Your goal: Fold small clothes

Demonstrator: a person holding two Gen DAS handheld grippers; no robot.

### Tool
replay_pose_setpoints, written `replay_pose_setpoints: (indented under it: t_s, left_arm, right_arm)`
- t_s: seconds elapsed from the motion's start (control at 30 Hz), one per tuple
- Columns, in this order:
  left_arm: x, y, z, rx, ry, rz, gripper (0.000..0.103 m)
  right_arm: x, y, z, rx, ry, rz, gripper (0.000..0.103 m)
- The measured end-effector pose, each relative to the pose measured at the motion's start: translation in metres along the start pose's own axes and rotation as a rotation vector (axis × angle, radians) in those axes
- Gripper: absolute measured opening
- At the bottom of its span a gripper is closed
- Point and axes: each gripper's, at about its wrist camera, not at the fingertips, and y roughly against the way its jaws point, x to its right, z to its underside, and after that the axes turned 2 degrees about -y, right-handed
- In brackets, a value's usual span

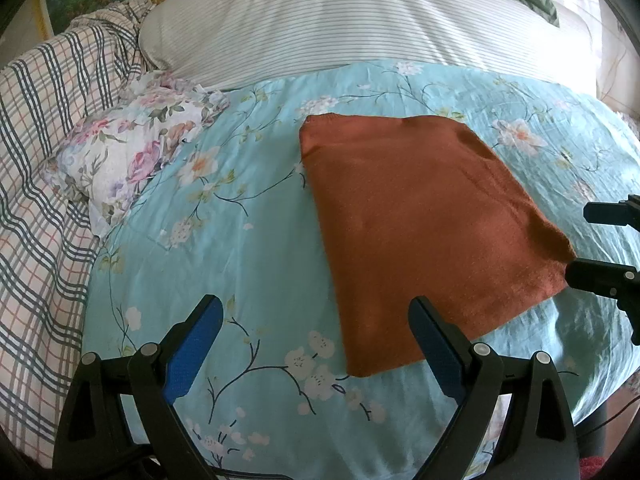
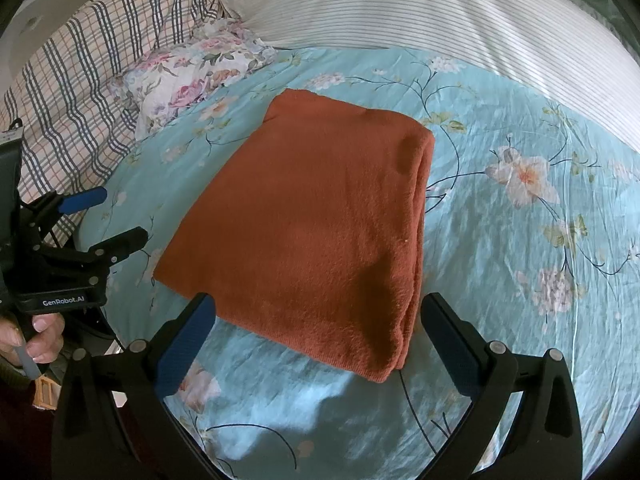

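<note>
A rust-orange garment [image 1: 420,220] lies folded into a flat rectangle on the light blue floral bedsheet [image 1: 248,240]. It also shows in the right wrist view [image 2: 312,232], with stacked layers along its right edge. My left gripper [image 1: 316,316] is open and empty, just short of the garment's near left corner. My right gripper [image 2: 320,312] is open and empty, its jaws apart on either side of the garment's near edge. The right gripper shows at the right edge of the left wrist view [image 1: 592,240]; the left gripper shows at the left of the right wrist view [image 2: 108,216].
A small floral pillow [image 1: 132,148] lies left of the garment. A large striped pillow [image 1: 340,28] lies across the far side. A plaid blanket [image 1: 44,152] is heaped on the left. The bed's edge runs along the near side.
</note>
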Motion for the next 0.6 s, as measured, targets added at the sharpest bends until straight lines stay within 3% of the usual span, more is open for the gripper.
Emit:
replay_pose_setpoints:
  t_s: [0.6]
  left_arm:
    - [-0.0008,-0.0034,-0.0037,0.004,-0.014,0.007,0.094]
  right_arm:
    - [0.0034,-0.0004,-0.0083,0.006,0.001,0.001,0.102]
